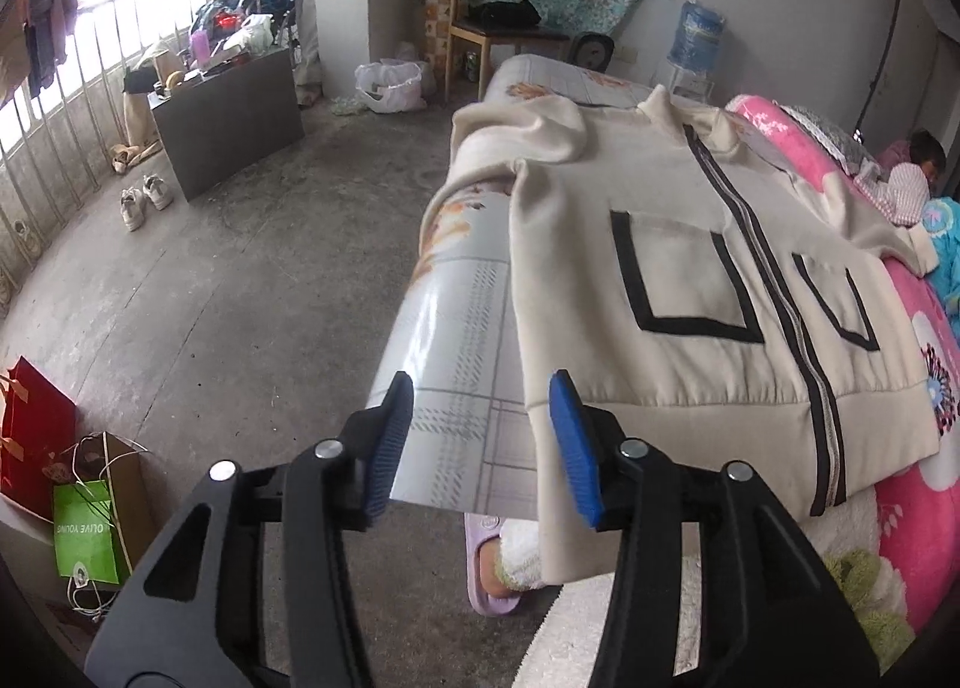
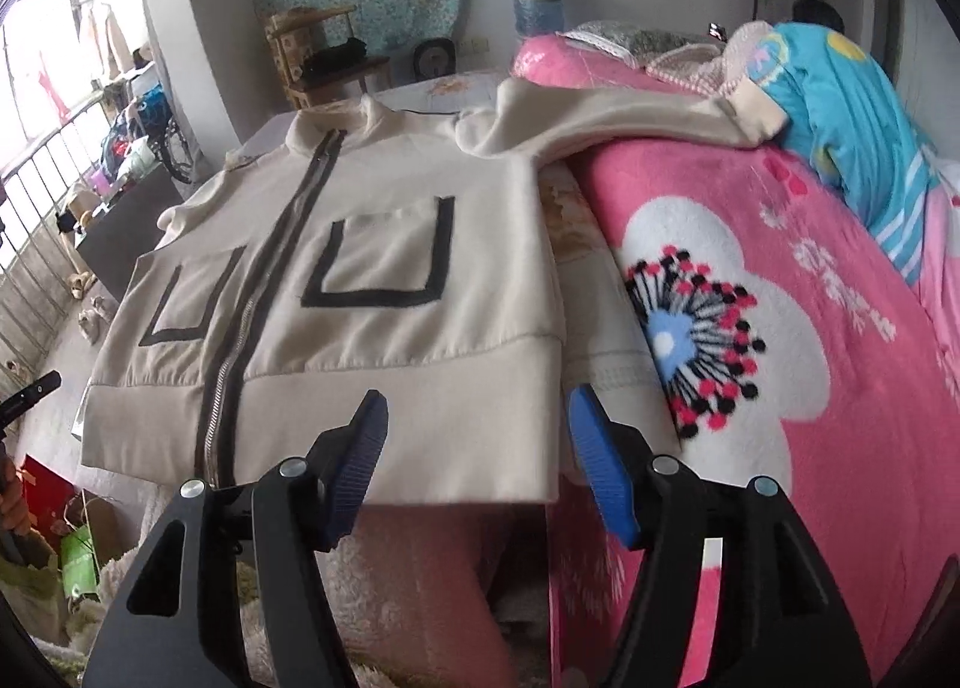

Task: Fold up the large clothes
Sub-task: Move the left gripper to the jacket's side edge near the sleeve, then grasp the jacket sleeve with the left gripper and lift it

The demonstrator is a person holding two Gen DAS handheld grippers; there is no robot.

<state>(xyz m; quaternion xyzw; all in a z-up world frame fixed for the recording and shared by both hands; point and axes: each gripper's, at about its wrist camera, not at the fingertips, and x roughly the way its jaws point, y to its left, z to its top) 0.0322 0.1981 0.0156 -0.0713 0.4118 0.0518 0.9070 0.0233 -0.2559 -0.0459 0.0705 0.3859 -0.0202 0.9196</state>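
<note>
Ahead and right of my right tongs [image 2: 477, 451] a pink floral blanket [image 2: 780, 280] covered the bed, with a blue patterned bundle [image 2: 852, 105] at its far end. Left of my left tongs [image 1: 480, 436] lay bare concrete floor [image 1: 240, 280], with a dark cabinet [image 1: 231, 117] and white shoes [image 1: 144, 199] well ahead, and a green paper bag [image 1: 84, 532] beside a red bag [image 1: 30, 436] close by on the left. A purple slipper [image 1: 486, 568] showed just below the tongs.

The cream zip jacket [image 1: 678, 268] lay flat, front up, on a glossy patterned sheet [image 1: 456, 328], directly ahead of both tongs. Black trim outlined two pockets and the closed zip. Its right-hand sleeve [image 2: 612, 126] draped onto the blanket. The hem sat just beyond the fingertips.

Both tongs stood wide open, holding nothing.
</note>
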